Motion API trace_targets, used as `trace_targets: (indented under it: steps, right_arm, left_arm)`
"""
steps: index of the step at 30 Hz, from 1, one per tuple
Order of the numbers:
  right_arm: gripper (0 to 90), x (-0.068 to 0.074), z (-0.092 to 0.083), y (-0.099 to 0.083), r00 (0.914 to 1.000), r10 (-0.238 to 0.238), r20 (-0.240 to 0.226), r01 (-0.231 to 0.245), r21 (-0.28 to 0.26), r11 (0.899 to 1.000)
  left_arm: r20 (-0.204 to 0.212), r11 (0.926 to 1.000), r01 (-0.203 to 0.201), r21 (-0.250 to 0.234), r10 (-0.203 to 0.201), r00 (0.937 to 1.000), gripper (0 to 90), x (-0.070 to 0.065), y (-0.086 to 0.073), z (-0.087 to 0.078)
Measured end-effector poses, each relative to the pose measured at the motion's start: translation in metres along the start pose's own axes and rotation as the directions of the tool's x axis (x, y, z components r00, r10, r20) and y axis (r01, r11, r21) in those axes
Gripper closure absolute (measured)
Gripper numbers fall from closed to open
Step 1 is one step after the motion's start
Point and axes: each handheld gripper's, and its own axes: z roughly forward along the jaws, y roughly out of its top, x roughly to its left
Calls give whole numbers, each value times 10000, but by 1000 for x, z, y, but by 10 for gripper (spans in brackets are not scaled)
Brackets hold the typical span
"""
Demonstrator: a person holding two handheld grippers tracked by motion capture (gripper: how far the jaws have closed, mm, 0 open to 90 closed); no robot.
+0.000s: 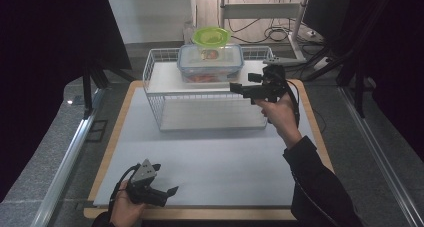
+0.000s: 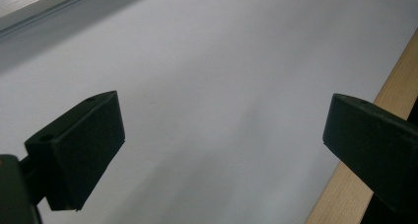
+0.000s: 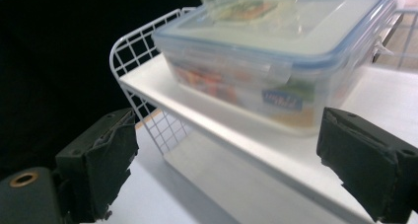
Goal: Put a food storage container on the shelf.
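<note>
Box position: the clear food box sits on the top shelf of the white wire rack, straight ahead of your right gripper.
Long axis: runs along the shelf's front edge.
Nearer hand: your right; the left gripper is well apart from the rack, jaws wide over bare table.
Right jaws: wide, empty.
Contents: orange food inside; a green bowl rests on the lid.
</note>
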Motion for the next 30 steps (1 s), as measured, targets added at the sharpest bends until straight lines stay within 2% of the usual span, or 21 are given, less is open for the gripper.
trace_targets:
  steps: [8,17,23,30]
  right_arm:
    - [68,8,0,-25,9994,-217,-267,222,174,9996]
    - [31,12,-1,-55,9949,-990,-169,999,661,9928]
    - [13,4,-5,-83,9963,-678,-528,711,649,9954]
    - [5,3,-10,-107,9958,-875,-260,894,844,9924]
  left_arm:
    - [-24,10000,-64,39,64,10000,21,0,0,0]
    - [-27,10000,-16,54,17,10000,21,-1,0,0]
    - [-22,10000,-30,86,30,10000,21,-1,0,1]
    - [5,10000,-51,80,51,10000,21,-1,0,0]
